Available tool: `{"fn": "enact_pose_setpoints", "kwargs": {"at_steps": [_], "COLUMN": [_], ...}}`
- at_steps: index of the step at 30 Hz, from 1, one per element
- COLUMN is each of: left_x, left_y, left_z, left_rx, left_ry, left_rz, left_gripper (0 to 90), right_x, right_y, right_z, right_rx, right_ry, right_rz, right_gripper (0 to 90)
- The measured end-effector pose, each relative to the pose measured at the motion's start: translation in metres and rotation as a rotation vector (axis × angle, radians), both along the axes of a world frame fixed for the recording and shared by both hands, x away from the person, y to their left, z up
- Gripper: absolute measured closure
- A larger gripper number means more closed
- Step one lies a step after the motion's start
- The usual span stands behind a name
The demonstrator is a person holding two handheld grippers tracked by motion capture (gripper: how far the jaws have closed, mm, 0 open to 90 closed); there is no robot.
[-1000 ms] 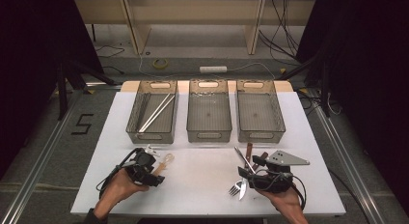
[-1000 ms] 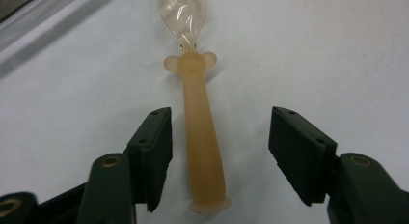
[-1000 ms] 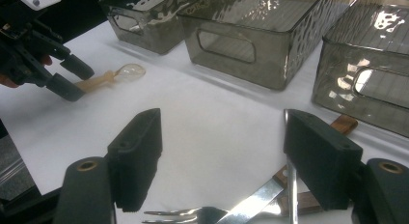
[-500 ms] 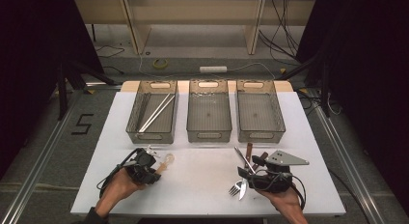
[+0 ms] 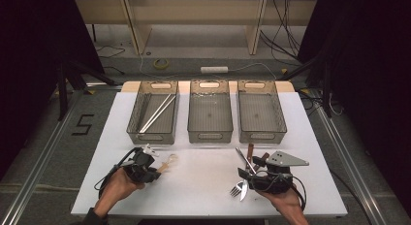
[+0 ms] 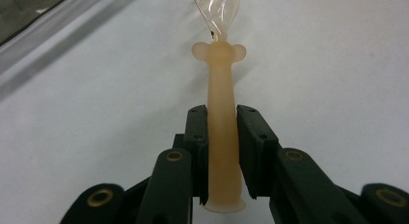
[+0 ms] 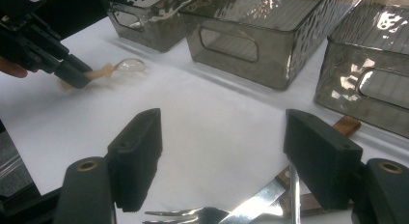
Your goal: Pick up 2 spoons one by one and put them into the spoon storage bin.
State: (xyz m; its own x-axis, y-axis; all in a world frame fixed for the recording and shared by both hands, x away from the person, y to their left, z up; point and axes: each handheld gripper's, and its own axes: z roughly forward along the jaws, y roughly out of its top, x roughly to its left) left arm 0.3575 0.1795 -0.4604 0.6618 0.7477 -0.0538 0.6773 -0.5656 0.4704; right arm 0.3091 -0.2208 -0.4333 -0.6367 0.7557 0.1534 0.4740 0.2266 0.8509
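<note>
Clear plastic spoon (image 6: pixel 222 113), one, clamped in left gripper (image 6: pixel 222 151); three bins (image 5: pixel 210 136).

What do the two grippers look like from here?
Both are black. The left gripper has blocky black pads on arms with brass-ringed holes; a black cable loops behind it. The right gripper has the same build, plus a grey three-cornered plate on top.

A large black numeral "5" (image 5: pixel 83 124) stands on the grey floor to the left of the table, seen in the high view. No other number, label or brand can be read in the pictures: the bins, the cutlery and the gripper bodies carry no legible writing.
</note>
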Motion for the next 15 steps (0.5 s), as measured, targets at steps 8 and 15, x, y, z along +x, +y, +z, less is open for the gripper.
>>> {"fn": "enact_pose_setpoints", "kwargs": {"at_steps": [8, 15], "left_x": [-0.002, -0.005], "left_y": [0.002, -0.004], "left_z": [0.007, 0.014], "left_rx": [-0.059, -0.132], "left_ry": [-0.019, -0.031], "left_rz": [-0.008, -0.033], "left_gripper": [74.8, 74.8], "right_x": [0.0, 0.002], "right_y": [-0.001, -0.003], "right_z": [-0.001, -0.001], "right_rx": [0.004, 0.008], "right_ry": [0.005, 0.009], "right_rz": [-0.001, -0.007], "right_gripper": [30.8, 30.8]}}
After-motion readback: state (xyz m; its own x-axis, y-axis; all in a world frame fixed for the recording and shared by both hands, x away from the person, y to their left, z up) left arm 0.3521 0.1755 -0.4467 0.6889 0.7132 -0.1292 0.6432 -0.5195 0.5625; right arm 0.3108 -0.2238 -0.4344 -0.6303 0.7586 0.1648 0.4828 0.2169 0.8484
